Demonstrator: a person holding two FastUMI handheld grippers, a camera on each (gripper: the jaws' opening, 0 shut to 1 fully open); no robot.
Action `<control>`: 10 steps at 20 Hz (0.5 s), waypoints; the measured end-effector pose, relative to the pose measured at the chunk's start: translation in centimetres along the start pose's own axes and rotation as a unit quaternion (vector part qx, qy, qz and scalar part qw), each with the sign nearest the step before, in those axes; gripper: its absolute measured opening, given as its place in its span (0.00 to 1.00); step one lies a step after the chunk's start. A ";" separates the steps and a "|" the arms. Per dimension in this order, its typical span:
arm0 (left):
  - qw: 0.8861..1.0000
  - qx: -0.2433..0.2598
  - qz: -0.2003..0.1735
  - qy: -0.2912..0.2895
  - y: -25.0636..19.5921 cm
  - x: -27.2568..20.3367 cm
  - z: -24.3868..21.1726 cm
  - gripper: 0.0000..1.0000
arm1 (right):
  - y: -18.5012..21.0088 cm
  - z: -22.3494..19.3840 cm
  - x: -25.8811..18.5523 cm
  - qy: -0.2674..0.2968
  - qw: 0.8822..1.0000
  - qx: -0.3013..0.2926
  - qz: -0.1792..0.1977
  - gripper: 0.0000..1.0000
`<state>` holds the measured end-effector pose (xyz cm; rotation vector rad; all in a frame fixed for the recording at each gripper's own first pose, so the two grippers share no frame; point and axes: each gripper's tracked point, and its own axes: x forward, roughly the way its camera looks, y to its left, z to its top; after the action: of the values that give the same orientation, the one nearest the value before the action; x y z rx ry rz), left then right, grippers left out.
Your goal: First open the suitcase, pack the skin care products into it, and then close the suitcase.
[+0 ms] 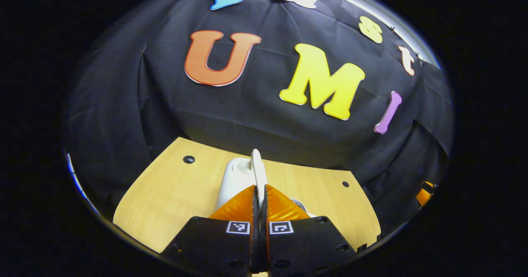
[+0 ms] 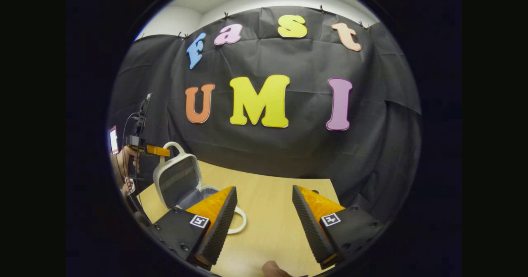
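In the right gripper view the white suitcase (image 2: 178, 181) lies open at the table's left. Its lid stands upright with the dark lining facing me, and the base (image 2: 203, 192) lies flat behind my left finger. My left gripper (image 2: 159, 150), held by a hand (image 2: 125, 161), is clamped on the lid's top handle (image 2: 173, 146). In the left gripper view that gripper (image 1: 260, 188) is shut on the thin white handle (image 1: 256, 165), with the lid's shell (image 1: 233, 182) just beyond. My right gripper (image 2: 264, 189) hangs open over bare table, to the right of the suitcase.
The wooden table (image 2: 264, 235) runs back to the black cloth wall. The base's white handle loop (image 2: 241, 224) lies on the table by my right gripper's left finger. A small brown rounded thing (image 2: 274, 269) shows at the bottom edge. Small holes (image 1: 189, 159) dot the tabletop.
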<state>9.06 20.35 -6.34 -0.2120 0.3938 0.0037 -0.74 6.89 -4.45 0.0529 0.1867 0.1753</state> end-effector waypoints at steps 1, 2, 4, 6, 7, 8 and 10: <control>1.000 0.008 -0.007 0.008 -1.7 0.2 -0.9 0.03 | -0.5 -0.1 -0.2 0.001 1.000 0.002 0.000 0.80; 1.000 0.014 -0.016 0.007 -3.3 0.2 -1.5 0.03 | -1.2 -0.1 -0.3 0.002 1.000 0.003 -0.001 0.80; 0.999 0.019 -0.027 0.018 -6.4 0.4 -3.1 0.03 | -2.5 0.1 -0.4 0.003 1.000 0.003 0.002 0.80; 0.999 0.027 -0.029 0.030 -8.7 0.8 -4.8 0.03 | -3.9 0.1 -0.4 0.003 1.000 0.003 0.001 0.80; 0.998 0.035 -0.031 0.035 -9.7 1.2 -5.4 0.03 | -4.4 0.1 -0.5 0.004 1.000 0.005 0.003 0.80; 0.998 0.044 -0.034 0.040 -10.7 1.6 -6.4 0.03 | -4.9 0.0 -0.7 0.006 1.000 0.005 0.003 0.80; 0.997 0.052 -0.035 0.051 -12.4 2.4 -8.2 0.03 | -5.7 -0.5 -0.8 0.010 1.000 0.001 0.005 0.80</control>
<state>8.74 6.44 -12.14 -0.1234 0.4878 -0.0973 -0.61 1.15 -5.16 0.0537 0.2073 0.1857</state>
